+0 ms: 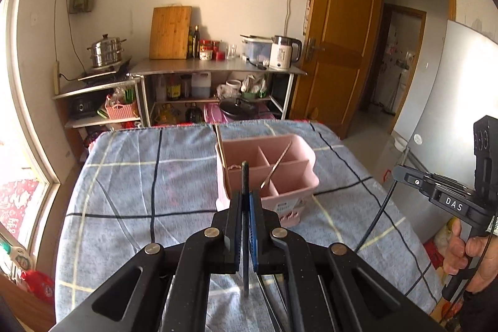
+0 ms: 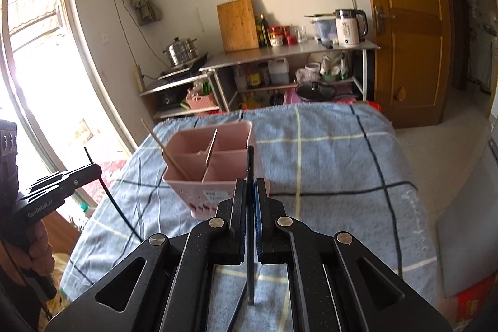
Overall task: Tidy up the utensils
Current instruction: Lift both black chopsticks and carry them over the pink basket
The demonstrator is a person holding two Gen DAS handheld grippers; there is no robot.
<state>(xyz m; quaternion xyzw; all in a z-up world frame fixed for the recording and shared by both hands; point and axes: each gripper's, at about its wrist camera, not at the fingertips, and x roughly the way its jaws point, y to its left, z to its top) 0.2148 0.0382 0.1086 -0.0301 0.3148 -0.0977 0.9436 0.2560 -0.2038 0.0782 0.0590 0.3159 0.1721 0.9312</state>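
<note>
Black, thin, stiff chopsticks (image 1: pixel 245 176), light and slippery, are sitting clamped mid-shaft in each closed gripper (image 1: pixel 246 195) (image 2: pixel 250 184) near the pink plastic divided caddy (image 1: pixel 298 176).

A pink caddy (image 1: pixel 281 173) with four compartments stands upright just beyond the fingers (image 1: pixel 236 226). Two wooden chopsticks (image 2: pixel 177 157) and a metal one (image 1: pixel 277 167) lean inside it. A dark chopstick (image 1: pixel 245 182) sticks up between each pair of fingers.

The room is lit brightly by daylight from the window (image 2: pixel 37 58), which is blown out to white glare. Straight lines are bowed by fisheye distortion, and the corners are blackened by vignetting.
</note>
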